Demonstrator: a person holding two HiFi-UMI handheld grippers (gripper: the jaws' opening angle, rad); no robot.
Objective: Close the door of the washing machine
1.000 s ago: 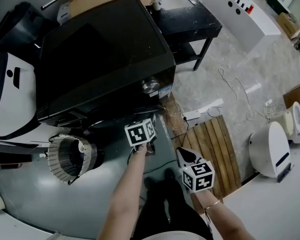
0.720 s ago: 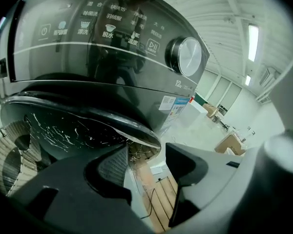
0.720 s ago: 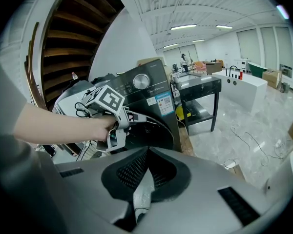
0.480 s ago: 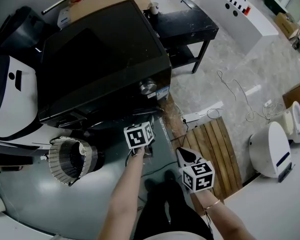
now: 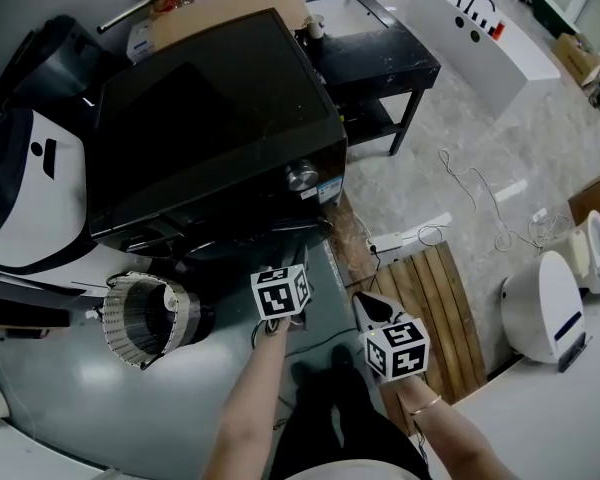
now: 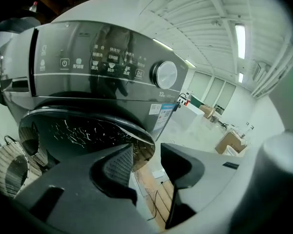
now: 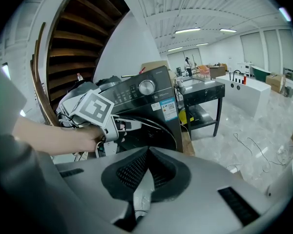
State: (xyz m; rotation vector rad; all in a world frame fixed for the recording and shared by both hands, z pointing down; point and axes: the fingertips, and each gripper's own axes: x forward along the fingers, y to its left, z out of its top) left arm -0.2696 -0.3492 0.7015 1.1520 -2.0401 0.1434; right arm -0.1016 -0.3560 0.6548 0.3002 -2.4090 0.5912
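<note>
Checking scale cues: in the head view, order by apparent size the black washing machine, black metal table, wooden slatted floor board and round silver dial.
1. Black washing machine.
2-3. Black metal table and wooden slatted floor board look about alike, the table farther off: unranked.
4. Round silver dial.

The washing machine (image 5: 210, 118) stands straight ahead of the left claw (image 6: 146, 157), with its door (image 6: 83, 130) just before the claw's tips. A basket (image 5: 145, 318) sits to that claw's left. The right claw (image 7: 146, 155) is to its right, slightly behind. Wooden slats (image 5: 435, 293) lie right of the right claw. A tabletop (image 5: 375, 53) stands beyond the machine.
</note>
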